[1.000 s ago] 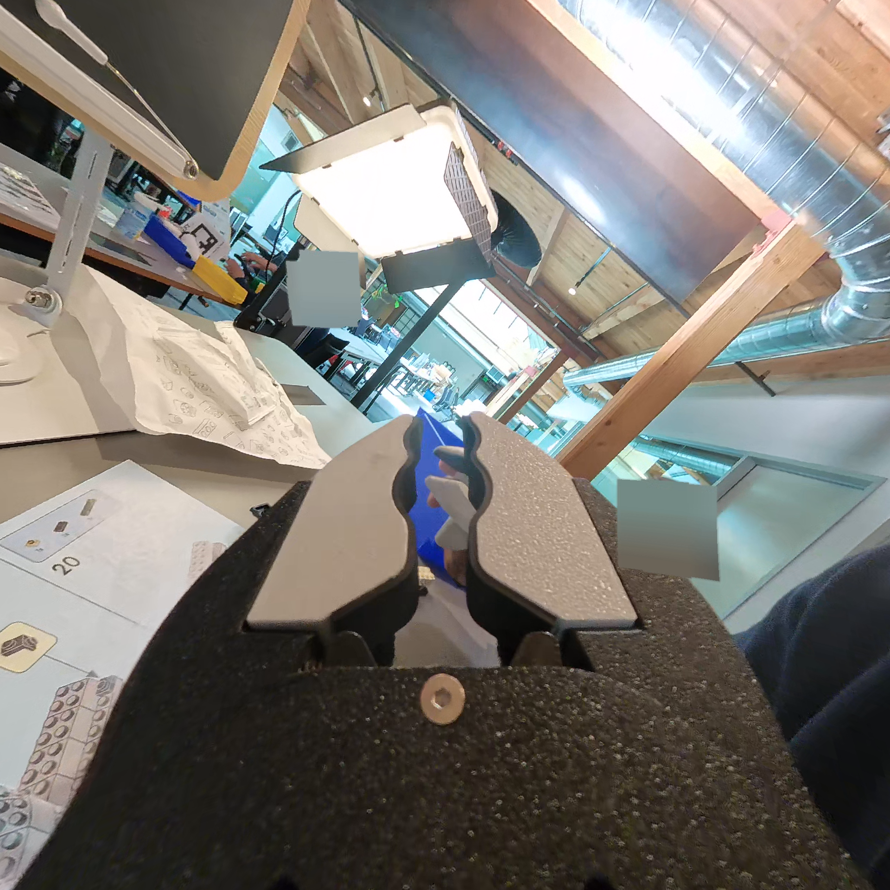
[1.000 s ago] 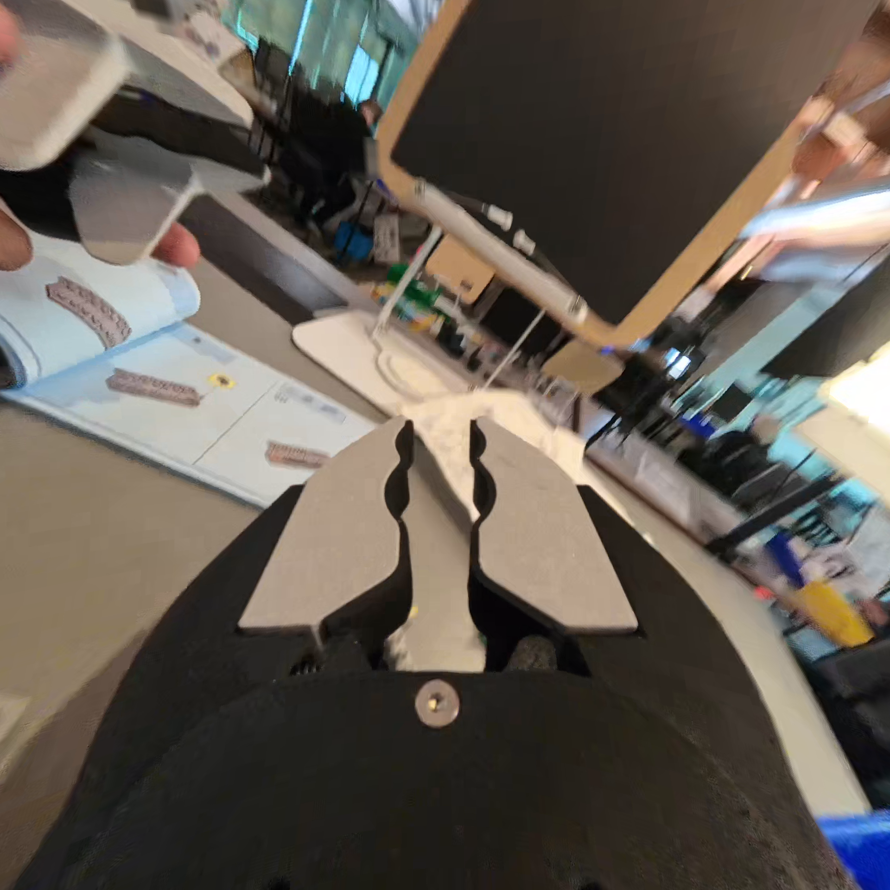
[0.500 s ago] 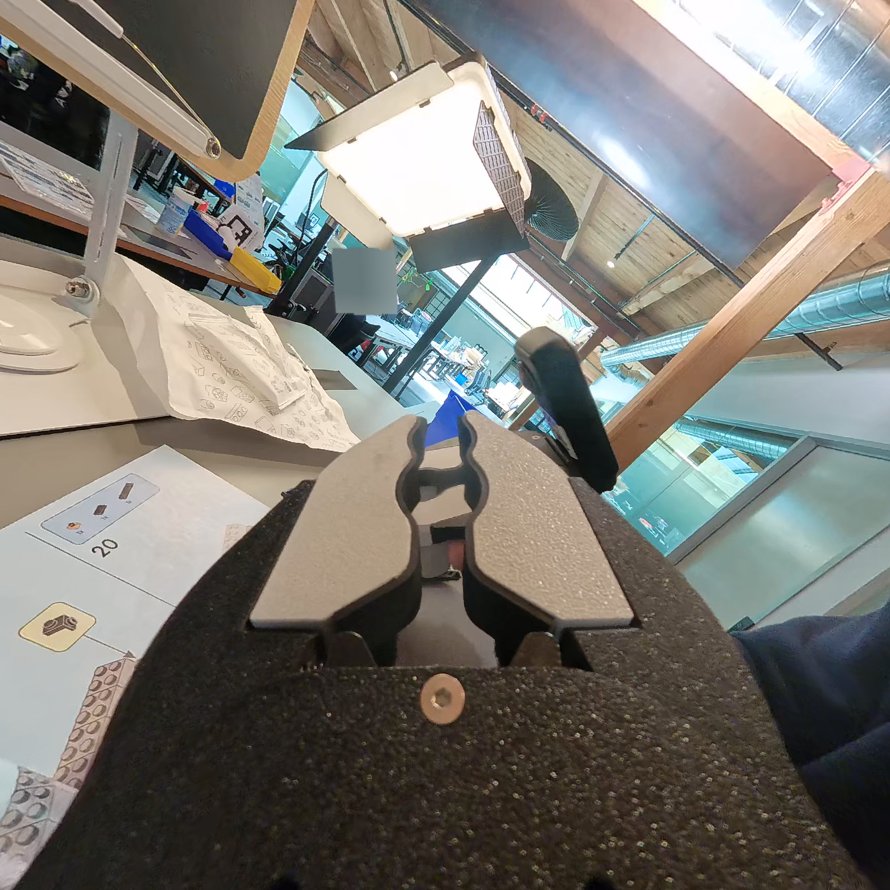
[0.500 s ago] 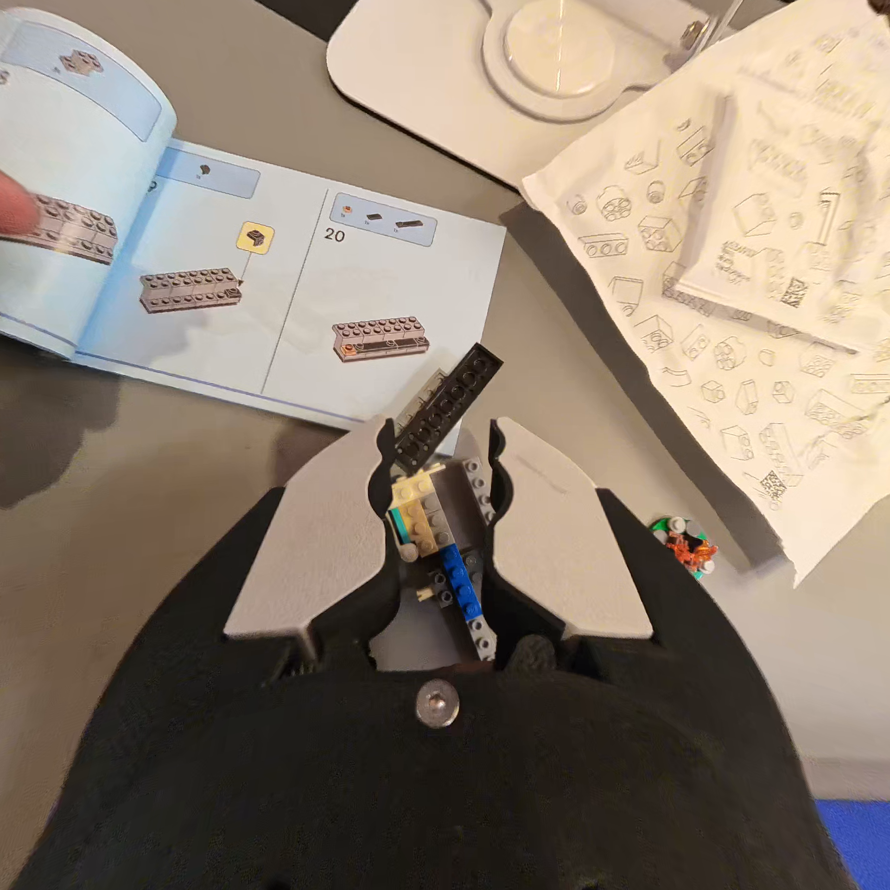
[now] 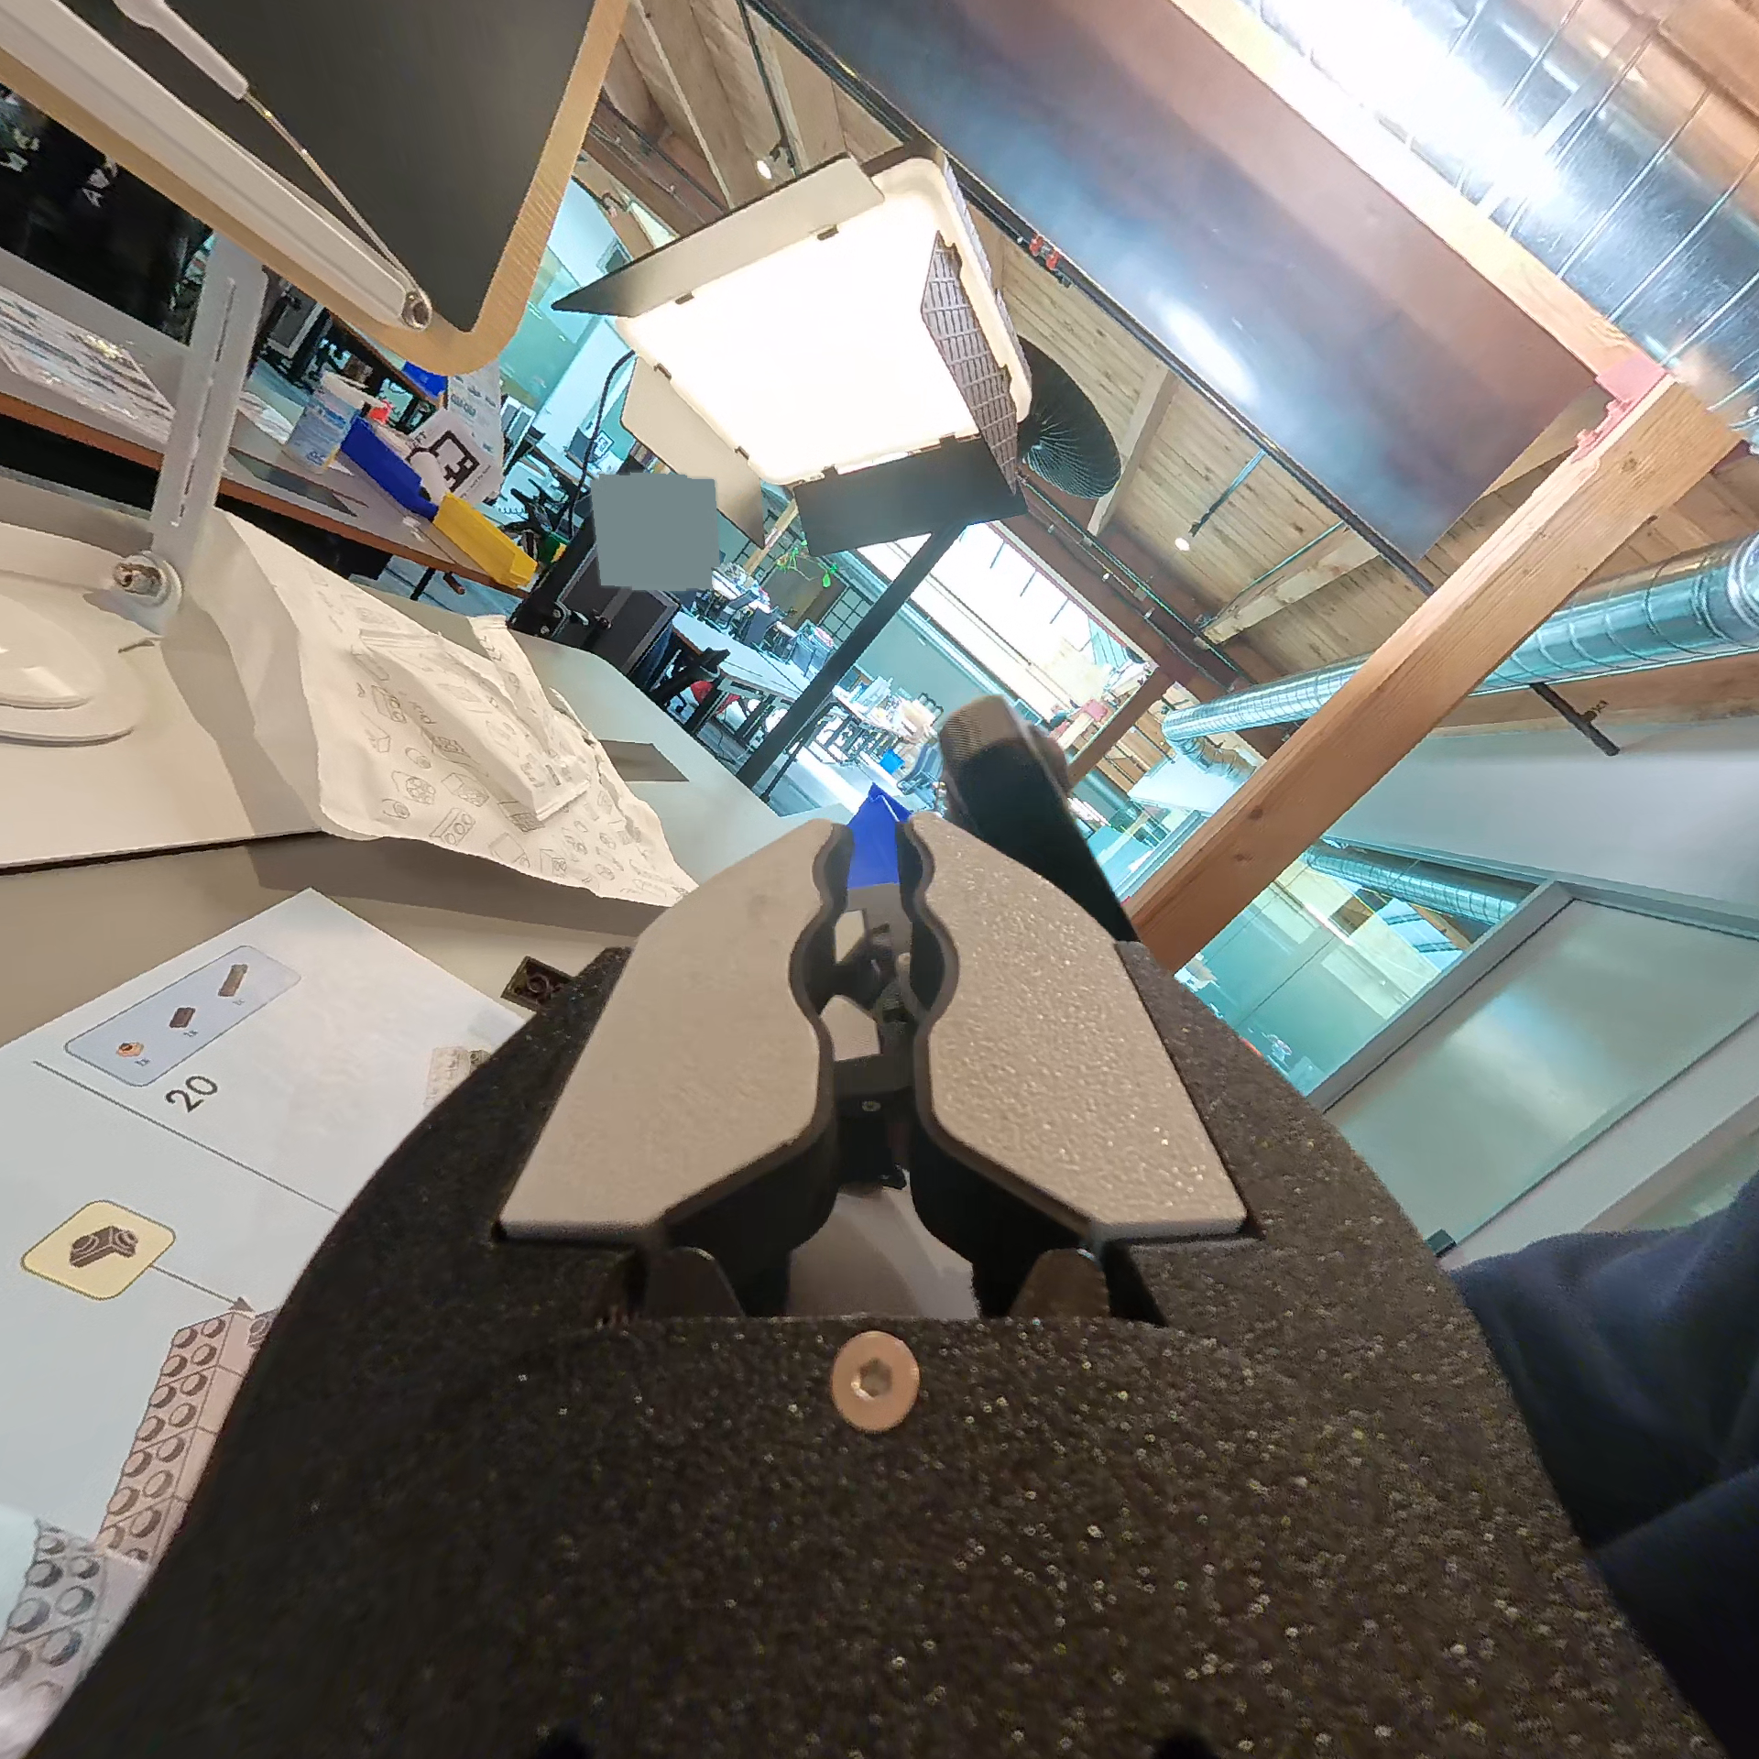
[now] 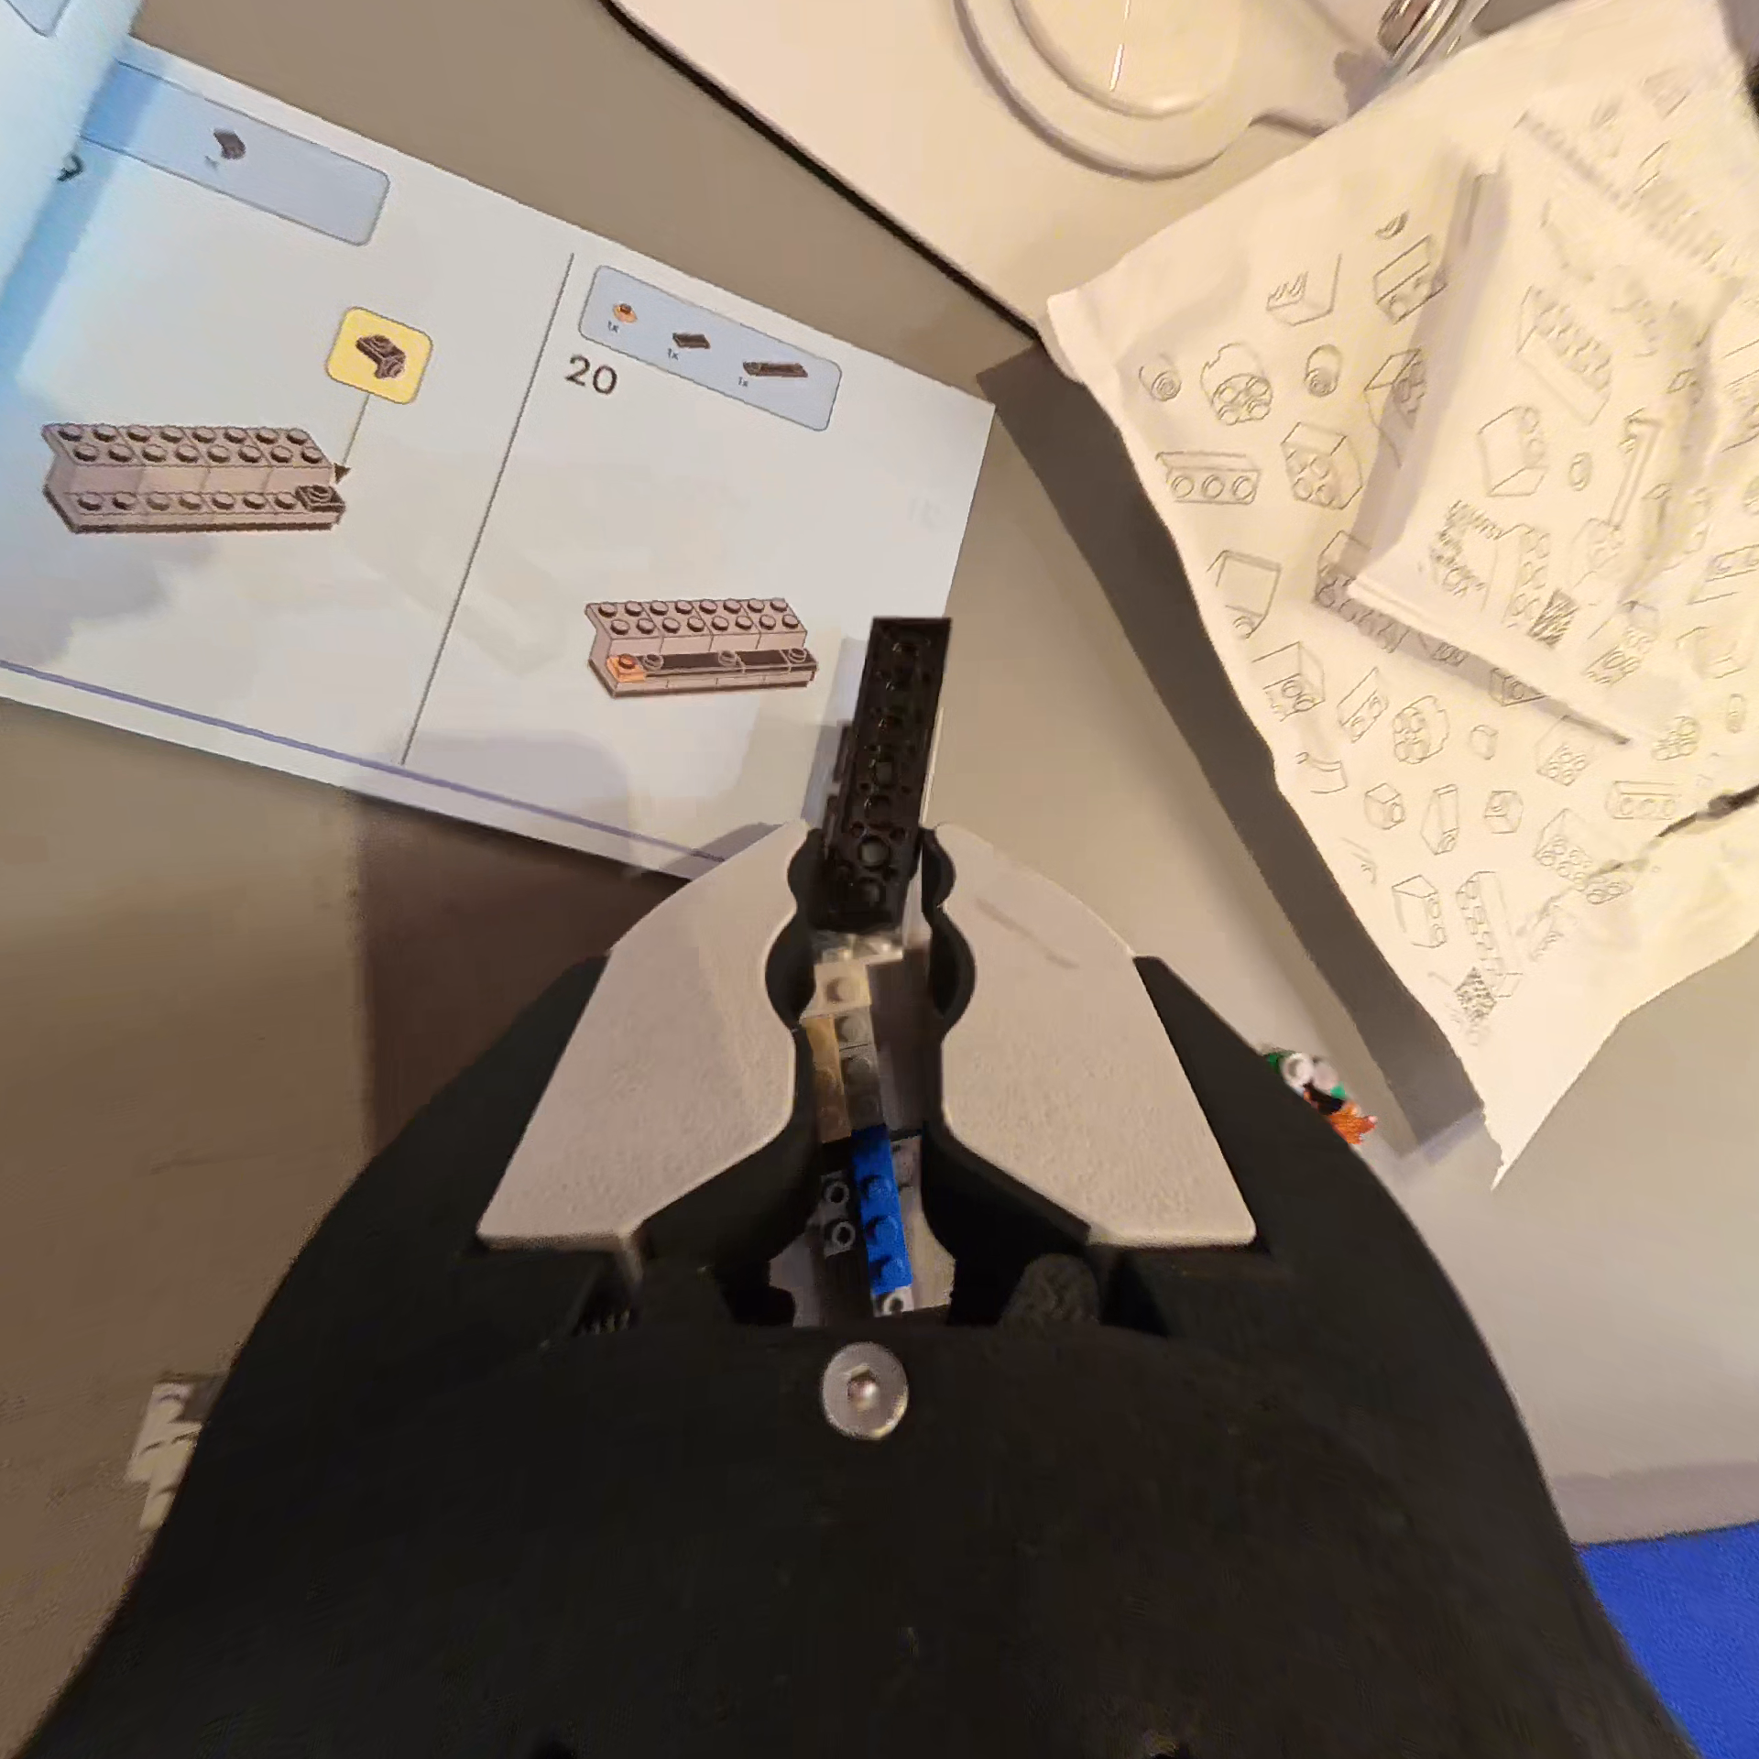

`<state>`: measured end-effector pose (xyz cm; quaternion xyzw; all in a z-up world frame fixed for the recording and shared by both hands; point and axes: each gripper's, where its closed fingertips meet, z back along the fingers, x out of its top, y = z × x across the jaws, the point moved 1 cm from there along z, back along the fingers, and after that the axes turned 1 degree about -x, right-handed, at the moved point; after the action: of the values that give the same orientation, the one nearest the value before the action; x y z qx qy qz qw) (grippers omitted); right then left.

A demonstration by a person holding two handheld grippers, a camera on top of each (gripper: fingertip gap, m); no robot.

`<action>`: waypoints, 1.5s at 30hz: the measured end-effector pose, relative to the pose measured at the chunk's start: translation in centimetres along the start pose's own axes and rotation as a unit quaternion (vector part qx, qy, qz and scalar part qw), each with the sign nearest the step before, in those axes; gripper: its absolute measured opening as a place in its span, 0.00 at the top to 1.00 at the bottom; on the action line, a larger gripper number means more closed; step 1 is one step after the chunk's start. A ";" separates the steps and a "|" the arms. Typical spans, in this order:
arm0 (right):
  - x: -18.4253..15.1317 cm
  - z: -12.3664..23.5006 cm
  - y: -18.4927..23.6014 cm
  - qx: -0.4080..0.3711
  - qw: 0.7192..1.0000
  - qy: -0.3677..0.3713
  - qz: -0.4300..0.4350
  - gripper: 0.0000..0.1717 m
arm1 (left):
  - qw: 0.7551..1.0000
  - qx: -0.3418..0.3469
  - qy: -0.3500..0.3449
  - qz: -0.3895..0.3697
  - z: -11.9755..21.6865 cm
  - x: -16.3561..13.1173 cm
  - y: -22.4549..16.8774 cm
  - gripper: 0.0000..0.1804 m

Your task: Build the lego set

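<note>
In the right wrist view my right gripper [image 6: 861,857] points down at the table. It is shut on a small lego build: a black studded plate [image 6: 895,742] sticks out past the fingertips, and grey, tan and blue bricks [image 6: 842,1047] run back between the fingers. The pads press on the plate's sides. My left gripper [image 5: 868,838] lies low over the open instruction booklet [image 5: 190,1095] and points up at the room. Its jaws stand a narrow gap apart, with blue showing through at the tips. The right gripper's black body [image 5: 1018,819] rises just beyond it.
The booklet [image 6: 286,571] lies at the left and a crumpled printed paper bag [image 6: 1428,571] at the right. A white stand base [image 6: 1095,86] is at the back. A small green and orange piece [image 6: 1323,1095] lies by the bag. A small dark brick [image 5: 538,980] lies by the booklet. A blue bin corner [image 6: 1694,1637] shows at the front right. Left tips to right tips: about 15 centimeters.
My right gripper swung down over the table, opened wide around the lego build, then closed on it; the black plate now points straight ahead. My left jaws narrowed a little.
</note>
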<state>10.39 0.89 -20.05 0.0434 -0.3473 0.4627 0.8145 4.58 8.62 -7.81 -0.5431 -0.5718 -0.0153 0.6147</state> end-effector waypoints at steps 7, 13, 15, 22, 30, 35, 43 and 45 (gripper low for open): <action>4.4 3.8 1.8 -0.033 0.970 -0.213 0.116 0.90 | 0.998 0.052 0.025 0.009 0.1 -0.6 1.6 0.89; 7.6 10.0 3.1 -0.091 0.873 -0.447 0.171 0.90 | 0.999 0.036 0.009 0.024 0.1 -0.1 1.2 0.76; 8.0 12.2 4.4 -0.084 0.834 -0.514 0.182 0.90 | 1.000 -0.016 -0.004 0.024 -0.1 0.1 -0.2 0.73; 7.8 15.1 6.1 -0.072 0.795 -0.585 0.144 0.90 | 0.987 -0.156 0.023 -0.030 -0.2 -1.4 -4.6 0.70; 7.1 15.3 6.8 -0.069 0.779 -0.601 0.163 0.89 | 0.976 -0.200 0.018 -0.087 0.2 -2.1 -5.9 0.88; 6.8 15.7 6.7 -0.023 0.778 -0.616 0.120 0.82 | 0.963 -0.226 -0.010 -0.149 0.7 -1.8 -7.6 0.89; 6.6 15.7 7.0 0.028 0.779 -0.620 0.089 0.81 | 0.946 -0.211 -0.009 -0.245 0.7 -2.7 -8.3 0.89; 6.5 15.3 6.9 0.031 0.782 -0.617 0.085 0.81 | 0.944 -0.208 -0.009 -0.256 0.5 -3.0 -8.3 0.89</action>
<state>-0.92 3.49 -6.31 0.3153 -0.7635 0.4147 0.3817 -2.16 3.77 -4.68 -0.4944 -0.6810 -0.2859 0.4584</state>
